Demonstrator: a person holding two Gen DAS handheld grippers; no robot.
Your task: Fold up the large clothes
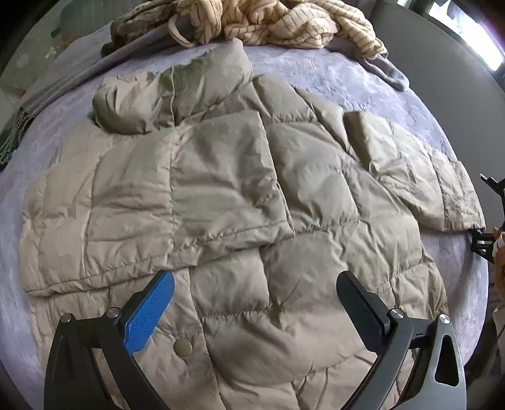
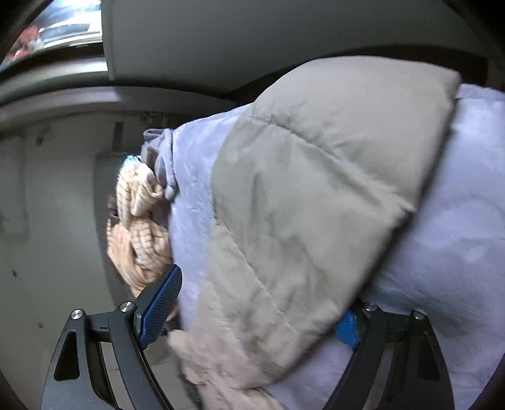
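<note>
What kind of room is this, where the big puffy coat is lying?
Probably a bedroom. The puffy coat lies spread on a soft lavender bed cover, with a striped knit garment heaped at the far edge and a window nearby.

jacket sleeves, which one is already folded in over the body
The sleeve lying across the middle of the beige puffer jacket; the other sleeve still stretches outward toward the purple cover's edge.
</note>
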